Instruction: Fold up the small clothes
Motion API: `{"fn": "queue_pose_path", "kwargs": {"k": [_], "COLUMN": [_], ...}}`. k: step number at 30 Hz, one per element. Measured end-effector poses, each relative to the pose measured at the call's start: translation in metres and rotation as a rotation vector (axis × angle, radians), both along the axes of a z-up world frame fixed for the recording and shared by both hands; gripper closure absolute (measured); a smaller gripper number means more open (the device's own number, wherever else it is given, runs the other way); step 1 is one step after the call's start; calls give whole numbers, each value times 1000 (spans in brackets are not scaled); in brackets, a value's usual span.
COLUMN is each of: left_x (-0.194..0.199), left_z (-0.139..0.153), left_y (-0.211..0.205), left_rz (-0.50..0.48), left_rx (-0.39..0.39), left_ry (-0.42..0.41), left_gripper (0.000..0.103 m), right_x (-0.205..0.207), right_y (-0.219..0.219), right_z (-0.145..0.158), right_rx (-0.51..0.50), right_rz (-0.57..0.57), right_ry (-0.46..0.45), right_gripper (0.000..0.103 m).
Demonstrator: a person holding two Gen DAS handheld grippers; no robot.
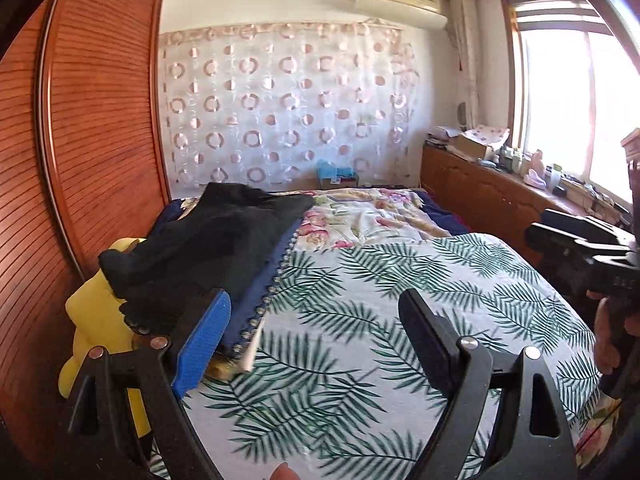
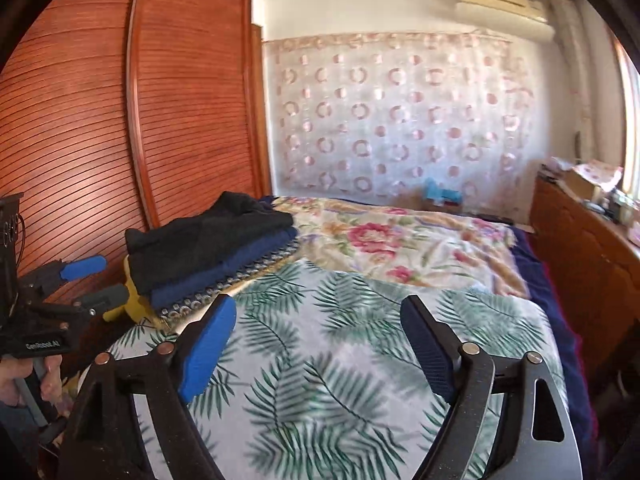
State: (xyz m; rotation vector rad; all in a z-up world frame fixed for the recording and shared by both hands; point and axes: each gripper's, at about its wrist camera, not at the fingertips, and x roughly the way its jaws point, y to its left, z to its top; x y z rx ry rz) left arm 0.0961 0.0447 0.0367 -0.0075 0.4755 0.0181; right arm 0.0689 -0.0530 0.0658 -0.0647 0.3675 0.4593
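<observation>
Above the near part of the bed [image 1: 360, 360], both the left tongs [image 1: 314, 336] and right tongs [image 2: 318, 344] were spread apart and empty, while the folded clothes [image 1: 224, 248] sat stacked at far left, judged set aside to free folding space.

"GenRobot.AI" is being shown in white letters on the left gripper [image 2: 86, 284] body. No other text is being made out.

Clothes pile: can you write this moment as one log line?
left gripper: open, empty | right gripper: open, empty | clothes pile: stacked, bed's left edge, untouched
</observation>
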Motion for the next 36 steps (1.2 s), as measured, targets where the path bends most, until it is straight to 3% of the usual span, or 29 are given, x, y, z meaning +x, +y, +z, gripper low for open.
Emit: {"fn": "queue_pose_path", "kwargs": {"k": [10, 17, 36], "left_x": [-16, -21, -22], "left_z": [17, 22, 20], "left_y": [-33, -37, -39], "left_rz": [-5, -8, -3], "left_rx": [7, -9, -8], "left_ry": [-31, -37, -33], "left_gripper": [17, 17, 17], "right_x": [-82, -112, -113], "right_y": [-16, -14, -12], "right_z": [20, 20, 12], "right_rx": [41, 58, 54], "right_rz": [-147, -206, -228], "right_ry": [-61, -75, -63], "right_gripper": [14, 14, 14]}}
